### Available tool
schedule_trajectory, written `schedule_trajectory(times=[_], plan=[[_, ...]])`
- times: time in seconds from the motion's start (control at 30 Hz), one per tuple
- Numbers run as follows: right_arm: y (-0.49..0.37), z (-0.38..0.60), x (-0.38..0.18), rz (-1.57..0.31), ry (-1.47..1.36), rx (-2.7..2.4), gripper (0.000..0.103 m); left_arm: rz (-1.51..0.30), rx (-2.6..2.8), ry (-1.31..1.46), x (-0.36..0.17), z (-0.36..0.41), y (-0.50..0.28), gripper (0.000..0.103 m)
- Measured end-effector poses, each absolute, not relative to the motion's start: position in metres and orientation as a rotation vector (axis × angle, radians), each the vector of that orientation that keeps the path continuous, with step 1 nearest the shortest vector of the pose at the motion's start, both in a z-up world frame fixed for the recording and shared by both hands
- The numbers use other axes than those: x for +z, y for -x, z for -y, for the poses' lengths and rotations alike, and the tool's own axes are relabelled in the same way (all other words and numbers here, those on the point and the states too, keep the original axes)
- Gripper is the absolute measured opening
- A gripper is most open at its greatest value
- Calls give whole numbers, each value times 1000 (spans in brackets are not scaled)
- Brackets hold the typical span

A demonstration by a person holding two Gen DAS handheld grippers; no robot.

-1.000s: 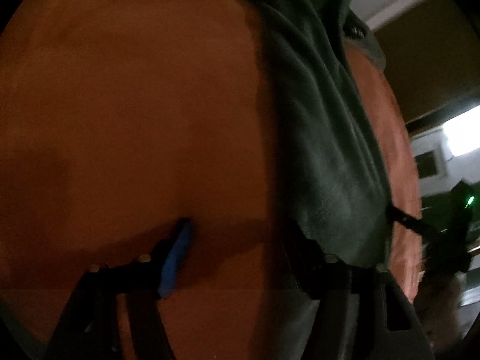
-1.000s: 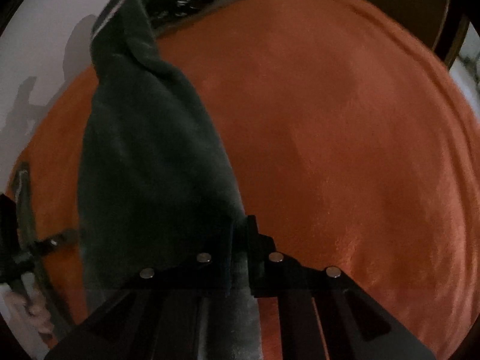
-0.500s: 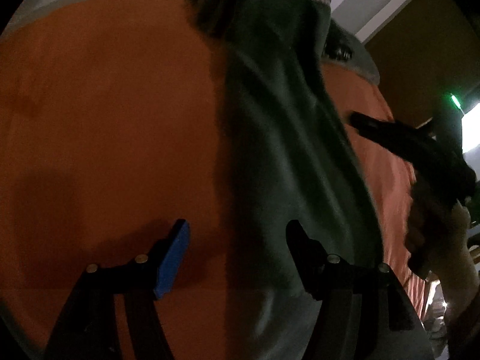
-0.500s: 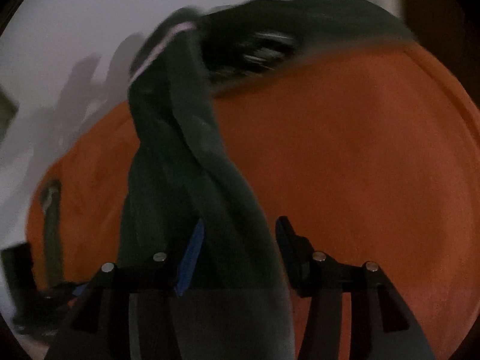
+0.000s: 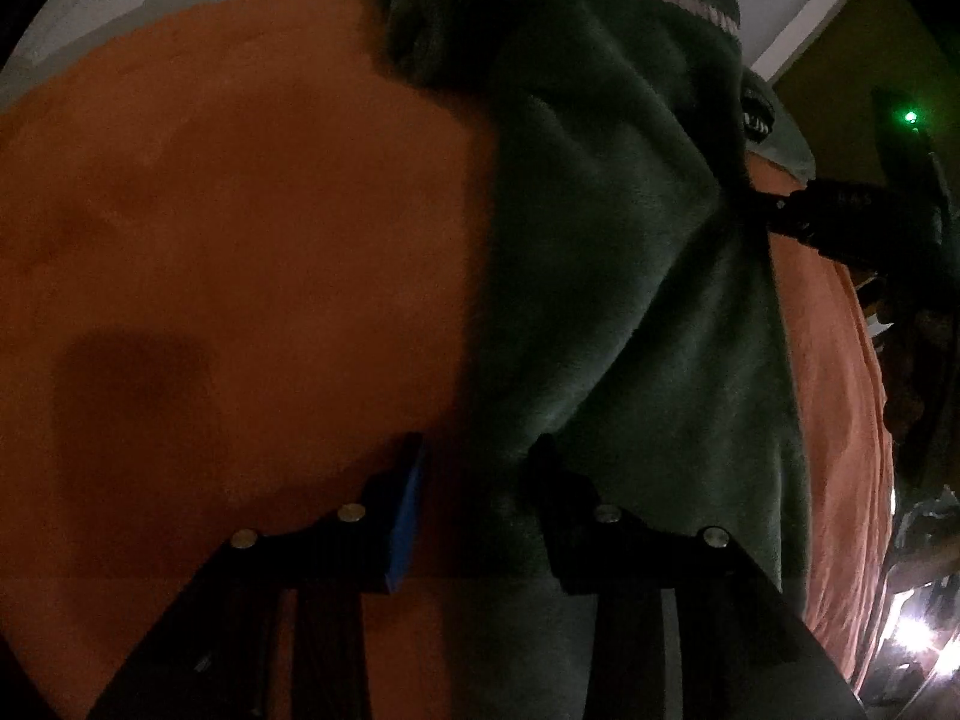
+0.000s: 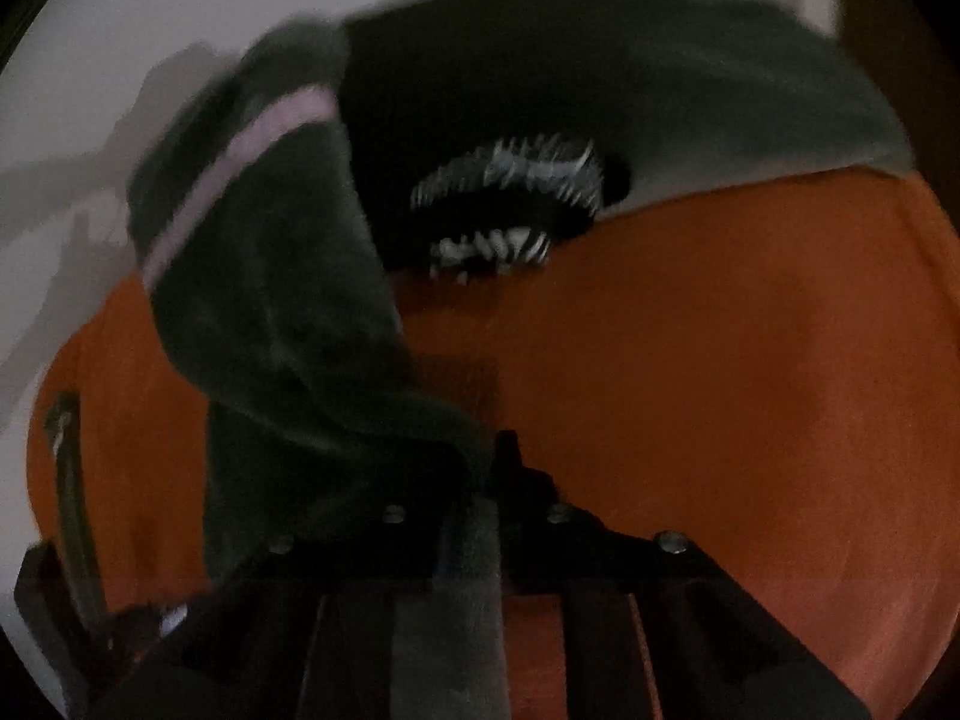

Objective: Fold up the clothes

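Tools: my right tool (image 6: 492, 468) clenched on green garment (image 6: 288, 324), left tool (image 5: 474, 474) parted astride its near hem, long axis running away toward orange surface (image 5: 240, 210) far edge.

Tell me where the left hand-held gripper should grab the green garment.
Grip the near bottom edge of the green garment, coming from below and left. That edge already sits between the open fingers of the left hand-held gripper, thin enough to pinch.

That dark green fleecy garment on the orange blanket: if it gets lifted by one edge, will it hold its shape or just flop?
Probably flop: the dark green fleecy garment already bunches and creases where the right gripper pinches it. Its plush pile suggests little slipping in the jaws. It likely drags rather than slides over the orange blanket, which looks fuzzy too.
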State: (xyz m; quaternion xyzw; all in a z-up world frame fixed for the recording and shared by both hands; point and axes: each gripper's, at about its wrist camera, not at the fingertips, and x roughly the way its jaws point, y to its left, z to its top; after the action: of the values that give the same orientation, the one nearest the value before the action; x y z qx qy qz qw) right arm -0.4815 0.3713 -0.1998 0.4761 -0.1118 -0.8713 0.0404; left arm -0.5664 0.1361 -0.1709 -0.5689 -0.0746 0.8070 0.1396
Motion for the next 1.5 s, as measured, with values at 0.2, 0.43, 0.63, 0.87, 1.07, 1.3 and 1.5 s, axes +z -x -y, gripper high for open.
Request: schedule_trajectory(times=[0.2, 0.43, 0.63, 0.87, 1.07, 1.3, 1.5], plan=[[470, -363, -170, 265, -1341, -2633, 52, 292, 2354, 1562, -143, -115, 547, 46], [515, -315, -141, 69, -1358, -2711, 48, 358, 2344, 1535, -129, -101, 534, 51], [583, -346, -111, 119, -1321, -2840, 11, 317, 2366, 1513, -131, -103, 531, 51], [614, -363, -125, 194, -1491, -2729, 48, 347, 2348, 1552, -138, -96, 539, 51], [584, -358, -95, 274, -1304, -2764, 55, 344, 2348, 1454, -108, -72, 504, 51], [384, -287, -119, 35, -1372, -2576, 60, 343, 2312, 1526, -103, 3, 393, 51], [237, -209, -216, 142, -1727, -2300, 31, 382, 2307, 1724, -113, 82, 303, 51]])
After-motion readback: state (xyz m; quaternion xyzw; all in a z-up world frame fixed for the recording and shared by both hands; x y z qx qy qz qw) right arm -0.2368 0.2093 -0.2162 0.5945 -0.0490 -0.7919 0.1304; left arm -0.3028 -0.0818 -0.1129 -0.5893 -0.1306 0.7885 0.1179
